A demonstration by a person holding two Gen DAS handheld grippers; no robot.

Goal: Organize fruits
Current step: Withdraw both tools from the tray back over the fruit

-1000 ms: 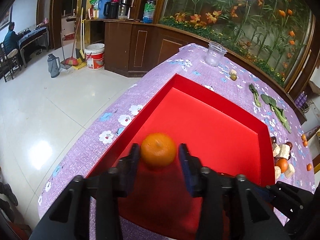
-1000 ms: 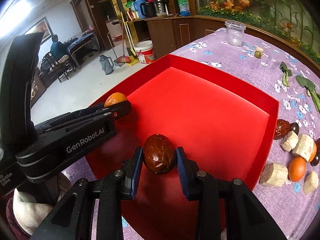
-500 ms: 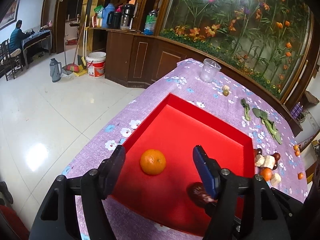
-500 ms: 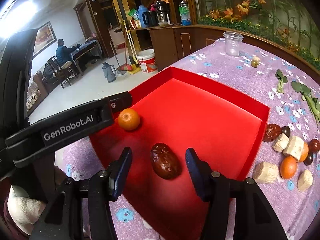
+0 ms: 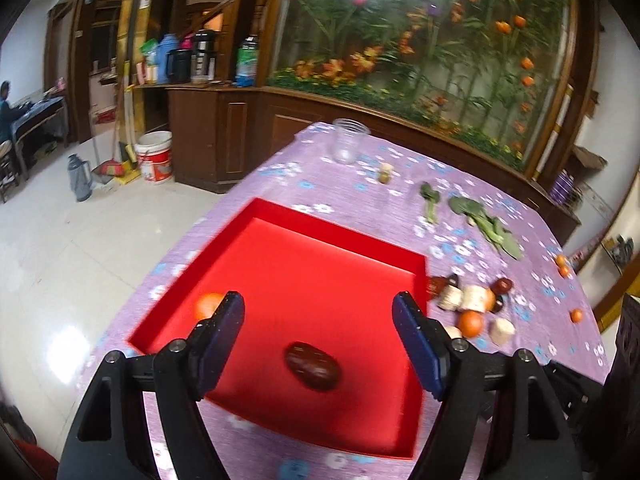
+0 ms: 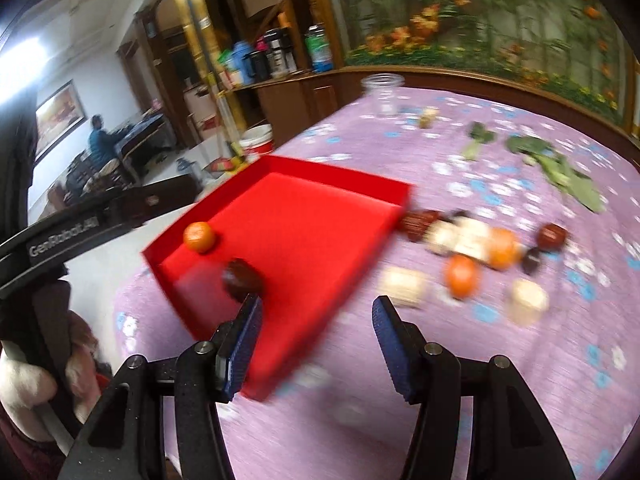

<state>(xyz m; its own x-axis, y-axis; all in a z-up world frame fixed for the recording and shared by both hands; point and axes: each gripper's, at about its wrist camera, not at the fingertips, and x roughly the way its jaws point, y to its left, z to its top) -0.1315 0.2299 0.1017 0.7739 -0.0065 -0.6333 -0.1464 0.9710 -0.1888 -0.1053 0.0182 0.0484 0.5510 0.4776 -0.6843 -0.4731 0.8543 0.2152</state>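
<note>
A: Hovering over the red tray [image 5: 344,264], the left claw [image 5: 318,332] has its jaws spread wide, and they have just been opening. Nothing is held between them.

B: What lies ahead of it?

A: A dark brown fruit [image 5: 312,366] rests on the tray floor, in the gap between the fingers from this angle but clear of both pads. The orange [image 5: 208,306] sits just outside the left finger, partly hidden behind it, near the tray's left wall.

B: And the right claw?

A: The right claw [image 6: 316,340] is parted too, about halfway, with nothing between the jaws. Below it are the near corner of the tray [image 6: 280,200] and the purple flowered cloth [image 6: 500,380]. Its jaws opened a moment ago.

B: Where is the fruit from that side?

A: The brown fruit [image 6: 243,278] lies just beyond the tip of the left finger, inside the tray. The orange [image 6: 199,236] is farther off to the left, close to the tray's corner. Ahead and to the right, out on the cloth, waits a heap of fruit [image 6: 480,248]: oranges, dark pieces and pale chunks, all blurred.

B: Anything beyond that?

A: A clear cup [image 5: 349,140] stands at the far end of the table, with green leaves [image 5: 484,224] lying off to the right. The left claw's black arm [image 6: 60,236] crosses the right camera's left edge.
</note>
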